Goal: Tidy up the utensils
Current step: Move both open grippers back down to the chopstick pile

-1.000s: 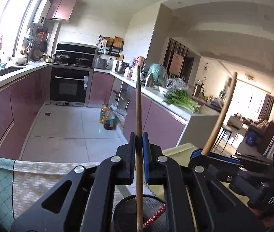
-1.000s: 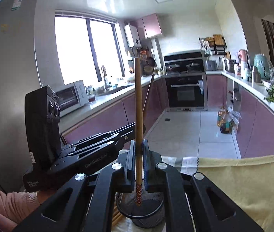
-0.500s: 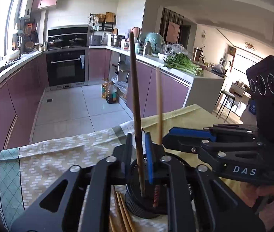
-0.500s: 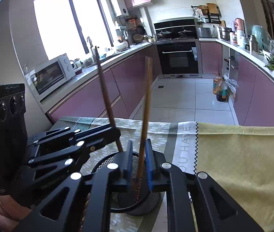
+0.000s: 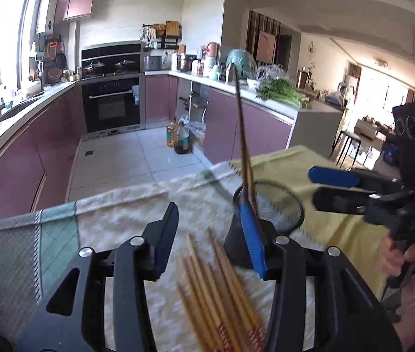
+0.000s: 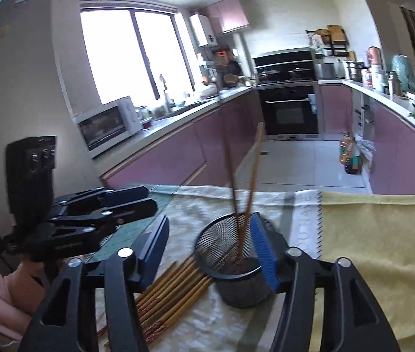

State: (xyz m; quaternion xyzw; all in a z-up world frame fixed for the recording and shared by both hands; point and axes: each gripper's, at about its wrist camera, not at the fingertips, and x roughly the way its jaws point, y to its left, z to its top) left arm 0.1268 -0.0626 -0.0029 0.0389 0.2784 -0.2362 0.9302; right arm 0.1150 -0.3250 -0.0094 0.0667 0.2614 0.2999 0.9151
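Since both sticks now stand in the cup (image 6: 238, 267), each claw has just been spreading and pinches nothing: right claw (image 6: 207, 252) straddles the cup, left claw (image 5: 213, 237) hangs at its nine o'clock over the loose chopsticks (image 5: 222, 290) awaiting pickup

Both grippers tilted downward, jaws having just been opening, nothing between them: left gripper (image 5: 212, 234) beside right gripper (image 6: 210, 242), each hand-held.
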